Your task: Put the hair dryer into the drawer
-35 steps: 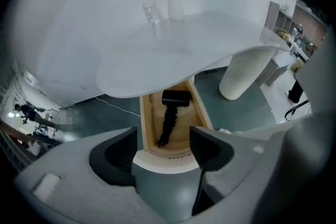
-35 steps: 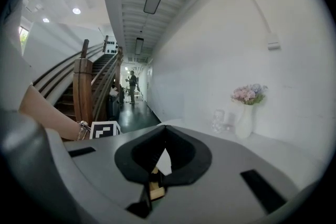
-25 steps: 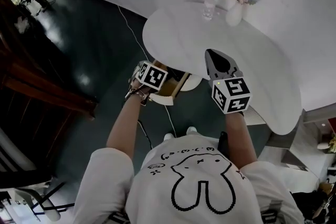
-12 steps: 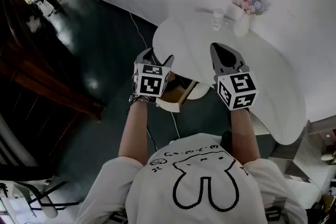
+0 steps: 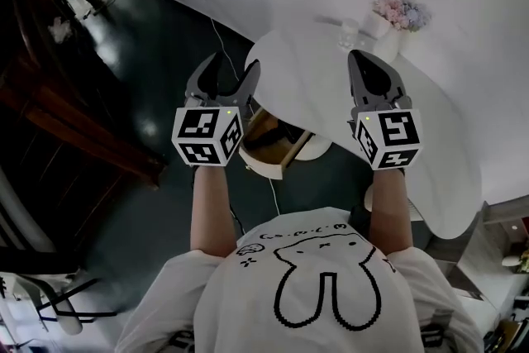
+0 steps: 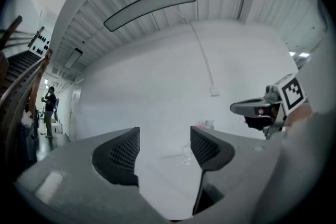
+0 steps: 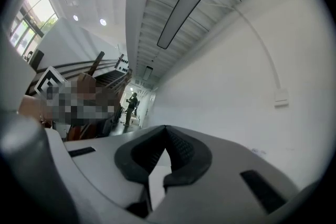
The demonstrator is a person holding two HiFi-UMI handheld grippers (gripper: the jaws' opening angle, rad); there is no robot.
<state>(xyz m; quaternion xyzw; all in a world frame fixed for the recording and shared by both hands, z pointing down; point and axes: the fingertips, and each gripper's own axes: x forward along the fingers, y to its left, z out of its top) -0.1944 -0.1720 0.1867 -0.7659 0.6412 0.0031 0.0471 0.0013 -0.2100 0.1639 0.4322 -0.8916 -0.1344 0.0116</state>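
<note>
The drawer [image 5: 271, 146] is hanging open under the bench's [image 5: 430, 120] near edge, its left side hiding behind the left gripper [image 5: 231, 66]. Something dark is lying across the drawer, too unclear to name. The left gripper's jaws are standing wide apart around nothing. The right gripper's [image 5: 368, 62] jaws are pressing together, empty. A glass [image 5: 349, 33] and a flower vase [image 5: 388, 41] are sitting at the bench's far side.

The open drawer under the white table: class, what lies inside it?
The drawer shows wooden walls and a dark shape too unclear to name. The table covers its rear part.
</note>
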